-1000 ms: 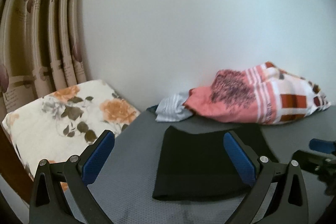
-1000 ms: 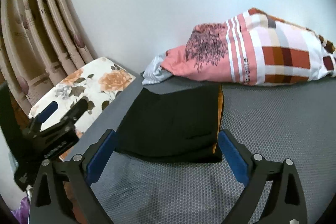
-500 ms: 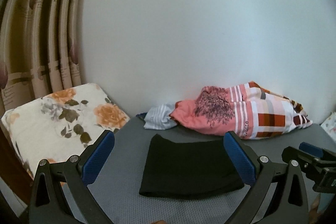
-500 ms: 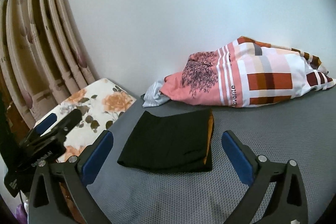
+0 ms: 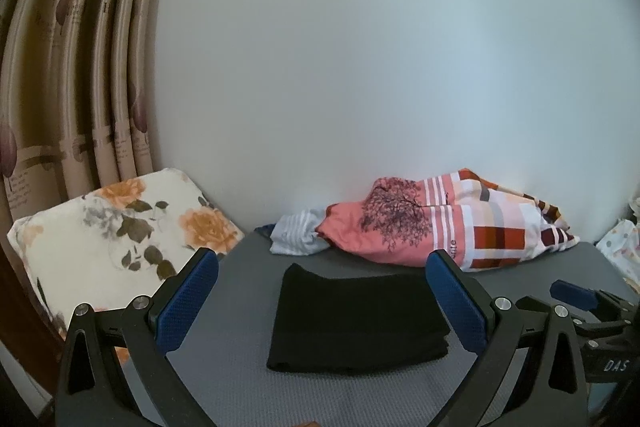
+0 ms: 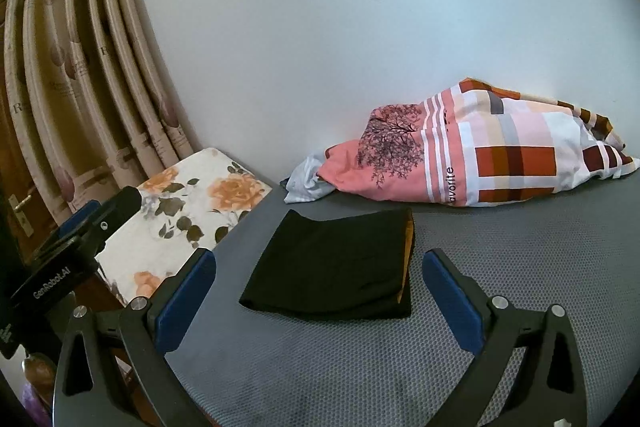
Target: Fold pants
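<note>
The black pants (image 5: 356, 319) lie folded into a flat rectangle on the grey mattress (image 5: 240, 379). In the right wrist view the folded pants (image 6: 336, 267) show an orange lining along their right edge. My left gripper (image 5: 320, 299) is open and empty, held back from the pants and above the mattress. My right gripper (image 6: 320, 291) is open and empty, also short of the pants. The right gripper's body shows at the right edge of the left wrist view (image 5: 592, 319). The left gripper's body shows at the left of the right wrist view (image 6: 76, 247).
A pink checked pillow (image 5: 452, 231) and a pale striped cloth (image 5: 298, 237) lie against the white wall behind the pants. A floral cushion (image 5: 116, 235) sits at the mattress's left end. Beige curtains (image 5: 80, 67) hang at the left.
Both grippers have pulled back and risen away from the folded pants, which now look smaller and farther off. The pants have not moved.
</note>
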{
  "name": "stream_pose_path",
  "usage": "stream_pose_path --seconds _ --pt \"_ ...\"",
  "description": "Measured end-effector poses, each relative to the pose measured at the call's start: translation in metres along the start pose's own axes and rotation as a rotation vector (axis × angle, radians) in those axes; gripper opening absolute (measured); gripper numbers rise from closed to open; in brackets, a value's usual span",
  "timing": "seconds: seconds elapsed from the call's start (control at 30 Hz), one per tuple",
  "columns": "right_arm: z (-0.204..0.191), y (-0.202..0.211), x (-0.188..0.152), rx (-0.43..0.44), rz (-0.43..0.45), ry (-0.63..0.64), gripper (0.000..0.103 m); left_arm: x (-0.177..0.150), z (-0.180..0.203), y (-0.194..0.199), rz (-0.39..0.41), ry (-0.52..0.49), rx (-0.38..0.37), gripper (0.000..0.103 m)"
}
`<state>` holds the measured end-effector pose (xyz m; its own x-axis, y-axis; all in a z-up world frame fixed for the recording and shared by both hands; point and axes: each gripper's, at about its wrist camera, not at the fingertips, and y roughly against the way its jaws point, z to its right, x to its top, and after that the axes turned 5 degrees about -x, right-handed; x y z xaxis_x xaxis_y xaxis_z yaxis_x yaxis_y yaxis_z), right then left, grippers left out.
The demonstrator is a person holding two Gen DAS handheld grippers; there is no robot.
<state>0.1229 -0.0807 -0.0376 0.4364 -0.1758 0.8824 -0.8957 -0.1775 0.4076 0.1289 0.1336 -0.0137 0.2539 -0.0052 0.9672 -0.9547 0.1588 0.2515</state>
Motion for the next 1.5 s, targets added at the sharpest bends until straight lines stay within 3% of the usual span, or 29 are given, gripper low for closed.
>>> stream_pose_path --seconds 0.6,1.5 --pt "-0.015 0.009 -0.006 -0.006 -0.011 0.049 0.103 -0.007 0.000 -0.001 -0.034 0.000 0.028 0.103" --pt "-0.011 -0.020 -0.017 -0.014 -0.082 0.061 0.103 -0.034 -0.010 -0.032 -0.103 0.007 0.030 0.103"
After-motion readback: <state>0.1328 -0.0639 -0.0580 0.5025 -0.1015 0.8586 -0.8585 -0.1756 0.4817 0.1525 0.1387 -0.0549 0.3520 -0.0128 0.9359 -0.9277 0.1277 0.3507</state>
